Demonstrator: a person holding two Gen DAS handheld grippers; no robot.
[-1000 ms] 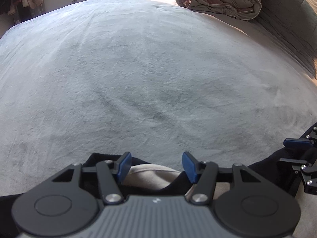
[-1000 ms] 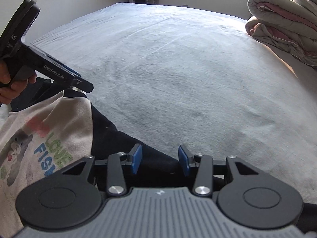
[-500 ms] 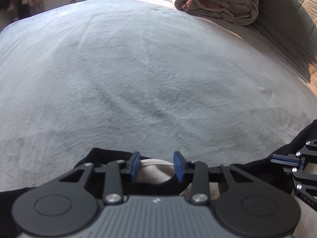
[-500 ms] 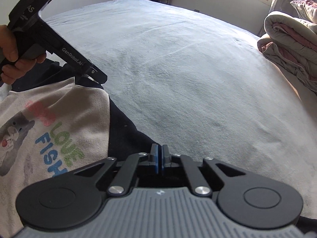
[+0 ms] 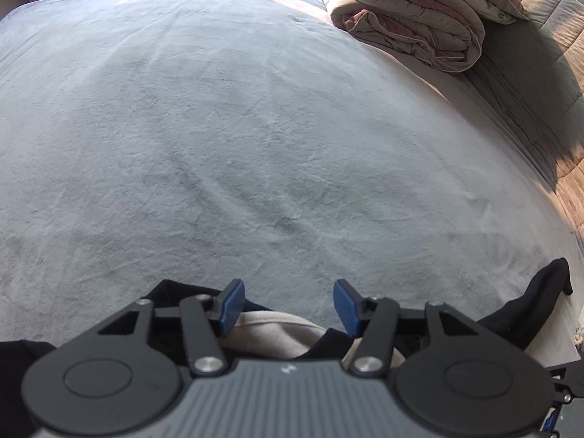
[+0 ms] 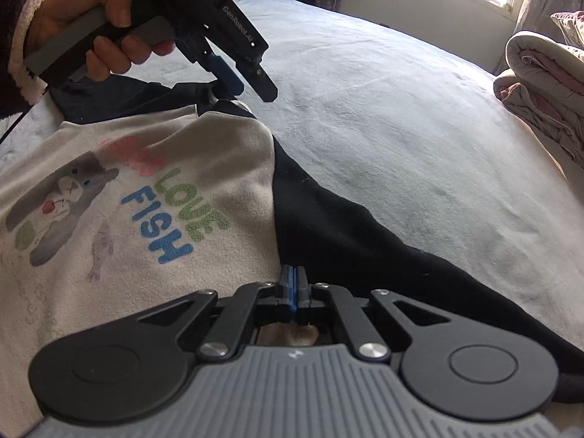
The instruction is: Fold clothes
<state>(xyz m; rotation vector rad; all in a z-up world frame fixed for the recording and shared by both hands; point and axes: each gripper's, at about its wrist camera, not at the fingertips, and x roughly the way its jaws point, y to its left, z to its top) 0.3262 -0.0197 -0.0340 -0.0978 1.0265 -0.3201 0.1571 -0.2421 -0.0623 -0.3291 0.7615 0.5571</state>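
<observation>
A cream sweatshirt with black sleeves and a "LOVE FISH" cat print (image 6: 153,197) is spread at the near edge of a pale grey plush-covered bed (image 6: 383,116). The right hand-held gripper (image 6: 292,284) is closed, its blue pads pressed together on the fabric at the seam where the cream body meets the black sleeve (image 6: 365,241). The left hand-held gripper (image 5: 288,306) is held wide open above the neckline, its blue pads (image 5: 230,303) apart and gripping nothing; it is carried by a hand (image 6: 91,25) in a dark fleecy cuff. Broad open bedding is left beyond the garment's edges. A folded beige and pink quilt (image 5: 412,14) is seen well apart at the far right corner.
</observation>
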